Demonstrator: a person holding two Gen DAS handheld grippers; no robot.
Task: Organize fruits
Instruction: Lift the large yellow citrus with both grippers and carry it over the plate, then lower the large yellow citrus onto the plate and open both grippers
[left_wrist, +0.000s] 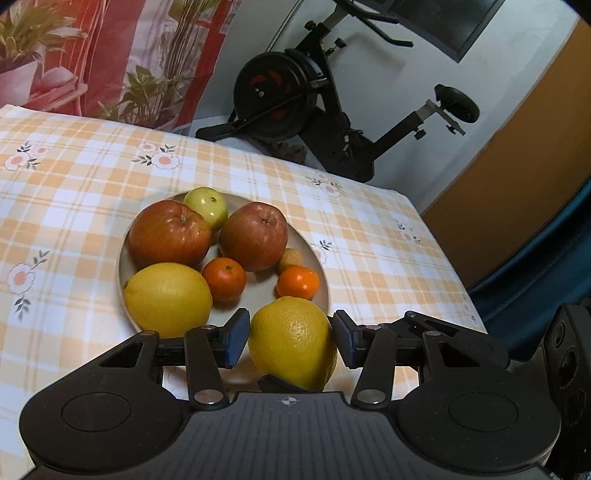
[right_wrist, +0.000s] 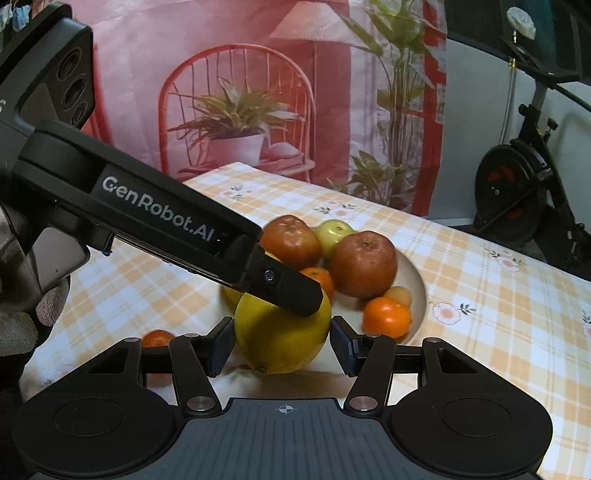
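Seven fruits lay on a pale plate (left_wrist: 255, 299) ahead of you: two red apples (left_wrist: 168, 234) at the back with a green apple (left_wrist: 207, 206) behind them, two small oranges (left_wrist: 224, 278), a little tan fruit (left_wrist: 290, 260) and a large yellow citrus on the plate (left_wrist: 168, 297) at its left edge. One loose orange (right_wrist: 157, 338) sat on the bench (left_wrist: 74, 184) beside the plate, partly hidden behind your right claw's linkage.

The held yellow citrus (left_wrist: 293, 343) was at the plate's near rim, and both claws met on it. Your left claw (left_wrist: 290, 338) was partly open, with a blue pad against each side of the fruit. Your right claw (right_wrist: 282, 345) was open about as far, its pads also against the fruit's flanks. From the right wrist view, one of the left claw's fingers (right_wrist: 291, 291) crossed over the top of the fruit and blocked part of the plate. I could not tell whether the fruit rested on the bench or hung above it. Your gloved hand (right_wrist: 22, 325) showed at the far left.

The bench wore an orange-and-white checked cloth with small flowers. Behind it hung a curtain (right_wrist: 258, 74) printed with a red chair and potted plants, and an exercise bike (left_wrist: 295, 96) stood by the white wall.
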